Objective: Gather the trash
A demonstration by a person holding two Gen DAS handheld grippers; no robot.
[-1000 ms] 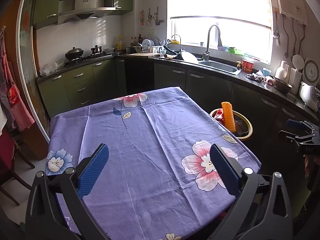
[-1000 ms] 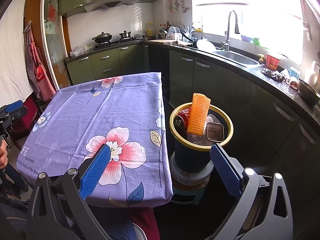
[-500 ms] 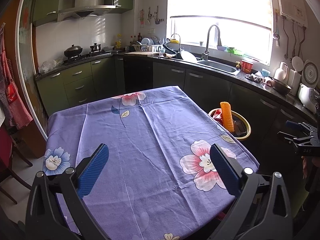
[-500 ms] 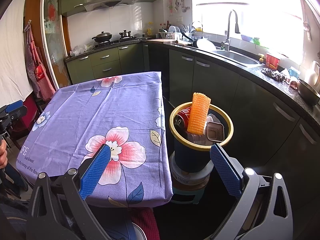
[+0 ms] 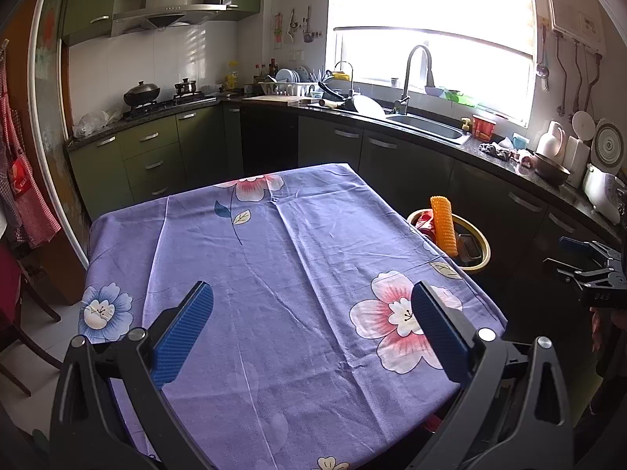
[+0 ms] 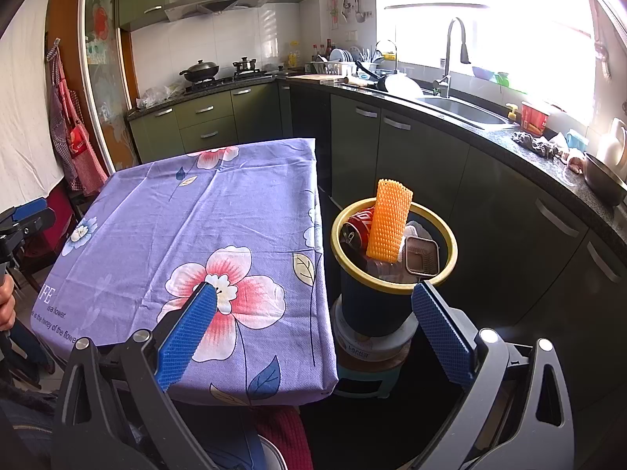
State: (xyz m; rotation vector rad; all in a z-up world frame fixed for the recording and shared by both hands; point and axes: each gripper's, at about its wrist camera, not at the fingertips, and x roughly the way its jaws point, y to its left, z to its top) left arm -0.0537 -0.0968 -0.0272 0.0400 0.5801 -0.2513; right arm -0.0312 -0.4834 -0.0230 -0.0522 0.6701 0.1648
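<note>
A dark bin with a yellow rim (image 6: pixel 450 262) stands right of the table; it also shows in the left wrist view (image 5: pixel 484 248). It holds an orange foam net (image 6: pixel 388 221), a red can (image 6: pixel 358 225), a brown tray (image 6: pixel 421 256) and white scraps. My right gripper (image 6: pixel 311 307) is open and empty, in front of and above the bin and the table corner. My left gripper (image 5: pixel 311 305) is open and empty above the near part of the purple flowered tablecloth (image 5: pixel 274 258). The right gripper also shows at the right edge of the left wrist view (image 5: pixel 588 270).
The bin rests on stacked tubs and a stool (image 6: pixel 370 352). Dark cabinets and a counter with a sink (image 6: pixel 462 111) run along the right. A stove with pots (image 5: pixel 156 96) is at the back left. A chair (image 5: pixel 23 313) stands left of the table.
The left wrist view has drifted slightly, so the table sits a little lower and to the left in it. The right gripper has not visibly moved. Both stay open.
</note>
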